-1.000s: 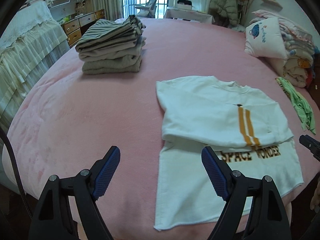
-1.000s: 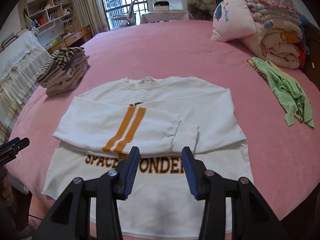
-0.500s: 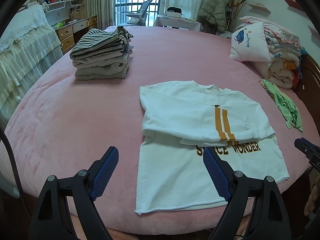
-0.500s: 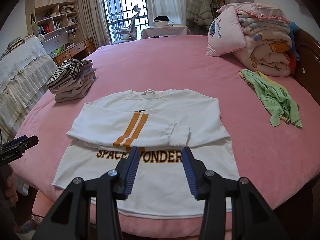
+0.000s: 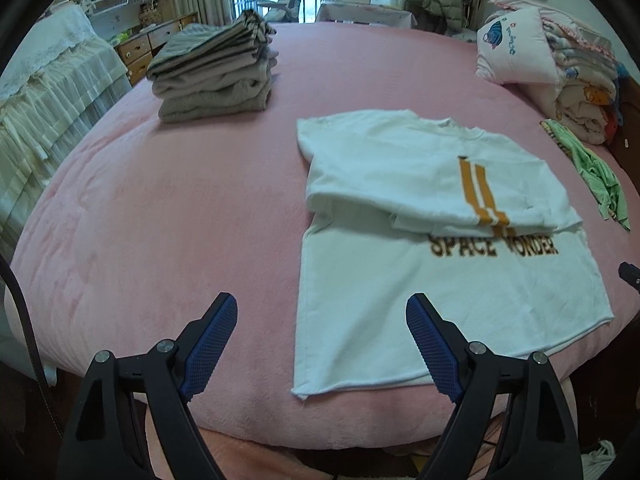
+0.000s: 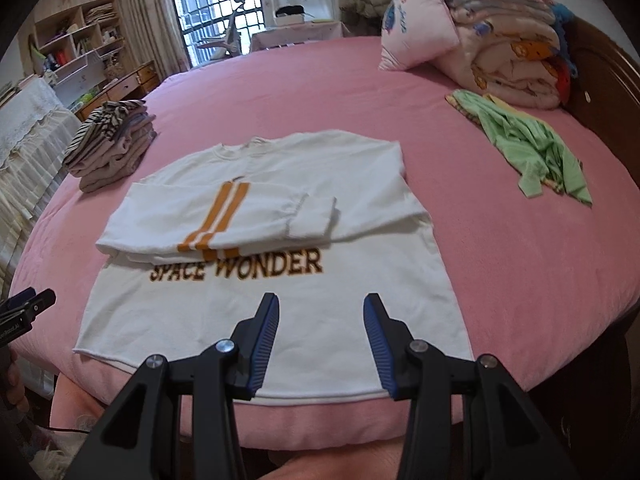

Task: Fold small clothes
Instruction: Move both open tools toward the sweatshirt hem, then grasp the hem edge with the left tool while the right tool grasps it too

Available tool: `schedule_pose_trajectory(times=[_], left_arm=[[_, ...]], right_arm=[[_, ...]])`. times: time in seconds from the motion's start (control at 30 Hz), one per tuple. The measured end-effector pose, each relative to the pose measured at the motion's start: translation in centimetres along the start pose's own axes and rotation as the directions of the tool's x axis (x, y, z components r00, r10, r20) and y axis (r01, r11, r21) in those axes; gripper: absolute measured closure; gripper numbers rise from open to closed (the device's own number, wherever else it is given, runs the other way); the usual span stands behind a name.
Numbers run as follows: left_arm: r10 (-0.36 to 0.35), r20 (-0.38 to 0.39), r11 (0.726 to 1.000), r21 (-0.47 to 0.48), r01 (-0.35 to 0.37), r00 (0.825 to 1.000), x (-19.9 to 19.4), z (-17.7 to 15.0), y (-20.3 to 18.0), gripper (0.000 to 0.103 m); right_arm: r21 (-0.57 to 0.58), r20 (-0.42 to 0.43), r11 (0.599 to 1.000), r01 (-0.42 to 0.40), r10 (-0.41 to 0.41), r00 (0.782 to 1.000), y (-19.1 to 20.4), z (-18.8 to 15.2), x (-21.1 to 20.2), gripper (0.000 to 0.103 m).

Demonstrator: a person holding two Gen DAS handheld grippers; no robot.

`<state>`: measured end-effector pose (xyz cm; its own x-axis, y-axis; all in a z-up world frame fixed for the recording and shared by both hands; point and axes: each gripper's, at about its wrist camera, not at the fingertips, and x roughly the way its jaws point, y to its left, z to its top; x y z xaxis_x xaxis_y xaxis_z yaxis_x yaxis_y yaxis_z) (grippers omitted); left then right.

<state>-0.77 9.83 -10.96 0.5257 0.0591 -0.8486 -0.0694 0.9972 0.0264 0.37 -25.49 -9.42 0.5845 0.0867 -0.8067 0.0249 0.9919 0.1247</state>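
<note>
**Sweatshirt flat, both grippers hovering at hem**

White sweatshirt [image 6: 280, 240] lies on pink bed [image 5: 160, 220], sleeves folded across chest above "SPACE WONDER". Right gripper [image 6: 320, 336], jaws apart and holding nothing, sits over the hem centre. Left gripper [image 5: 320, 344], spread wider and empty, straddles the hem's left corner. Right view alone shows the sleeve cuff [image 6: 314, 216]. Folded stack [image 5: 216, 68] far ahead-left; green garment [image 6: 532, 148] ahead-right.

My left camera sits low at the near edge of the bed [image 5: 168, 208], looking across it toward the window, the white sweatshirt [image 5: 440, 280] off to its right. My right camera looks from the same edge, squarely over that sweatshirt [image 6: 280, 300]. Both views share the sweatshirt and the folded stack [image 5: 216, 76] [image 6: 110, 144].
</note>
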Motion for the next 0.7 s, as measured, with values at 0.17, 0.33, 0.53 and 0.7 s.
schedule_pose_trajectory(times=[0.17,0.33,0.53,0.7], left_arm=[[-0.024,-0.067,0.999,-0.031,0.022,0.997,1.9,-1.9,1.4,0.019],[-0.086,-0.118,0.990,-0.121,0.072,0.989,3.8,-2.8,3.0,0.031],[-0.106,-0.157,0.984,-0.161,0.080,0.982,5.4,-3.6,3.4,0.039],[-0.112,-0.179,0.986,-0.142,0.087,0.978,6.3,-3.9,2.6,0.040]], right_arm=[[0.002,-0.015,0.999,0.051,-0.051,0.999,-2.3,-1.1,0.6,0.059],[0.024,-0.050,0.999,0.040,-0.039,0.998,-4.8,-2.3,1.6,0.059],[0.043,-0.092,0.997,0.069,-0.065,0.994,-7.4,-3.6,2.8,0.059],[0.069,-0.108,0.993,0.093,-0.085,0.990,-9.3,-4.1,3.4,0.059]])
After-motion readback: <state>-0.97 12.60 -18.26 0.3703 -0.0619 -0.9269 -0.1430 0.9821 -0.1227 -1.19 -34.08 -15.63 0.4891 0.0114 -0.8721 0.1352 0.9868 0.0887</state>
